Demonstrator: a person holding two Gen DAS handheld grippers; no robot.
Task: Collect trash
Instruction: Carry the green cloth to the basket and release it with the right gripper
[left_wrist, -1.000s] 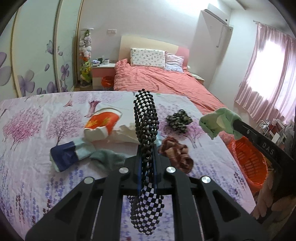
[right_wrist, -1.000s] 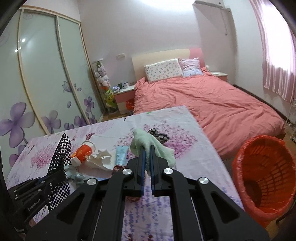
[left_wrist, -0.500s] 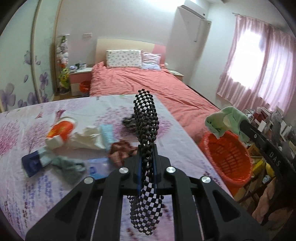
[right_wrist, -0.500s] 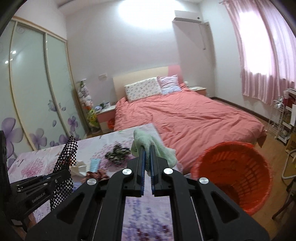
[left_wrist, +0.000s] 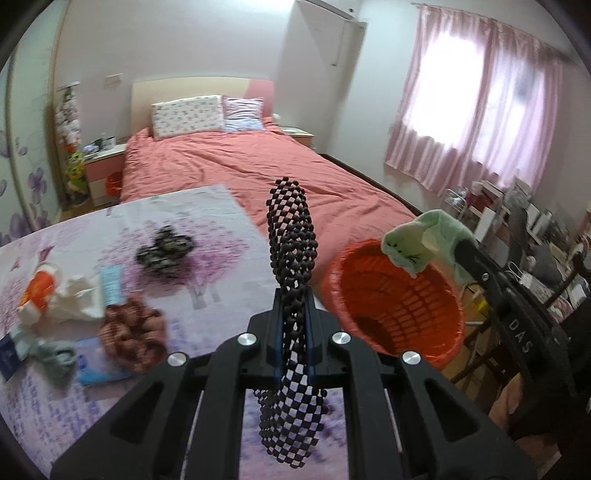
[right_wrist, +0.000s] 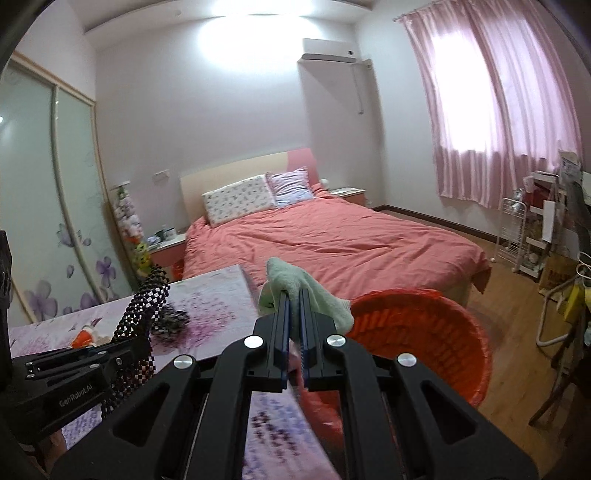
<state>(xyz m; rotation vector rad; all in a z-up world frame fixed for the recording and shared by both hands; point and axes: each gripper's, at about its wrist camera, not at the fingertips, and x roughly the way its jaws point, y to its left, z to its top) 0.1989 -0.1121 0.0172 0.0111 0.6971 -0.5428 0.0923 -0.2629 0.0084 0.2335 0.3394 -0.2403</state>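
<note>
My left gripper (left_wrist: 291, 295) is shut on a black-and-white checkered band (left_wrist: 291, 236), held upright above the right edge of the floral table (left_wrist: 221, 295). The band also shows in the right wrist view (right_wrist: 142, 314). My right gripper (right_wrist: 293, 295) is shut on a pale green cloth (right_wrist: 299, 288) and holds it over the near rim of the orange trash basket (right_wrist: 424, 332). In the left wrist view the green cloth (left_wrist: 424, 240) hangs above the basket (left_wrist: 399, 306).
On the table lie a black-and-white scrunchie (left_wrist: 164, 253), a brown scrunchie (left_wrist: 133, 332), crumpled white paper (left_wrist: 79, 302), an orange cup (left_wrist: 38, 291), a blue tube (left_wrist: 110, 284) and a grey cloth (left_wrist: 51, 354). A pink bed (left_wrist: 251, 173) stands behind. Cluttered shelves (right_wrist: 546, 229) stand at right.
Both grippers have swung right, away from the table's litter and toward the orange basket. The green cloth now hangs over the basket. Both grips are unchanged.
</note>
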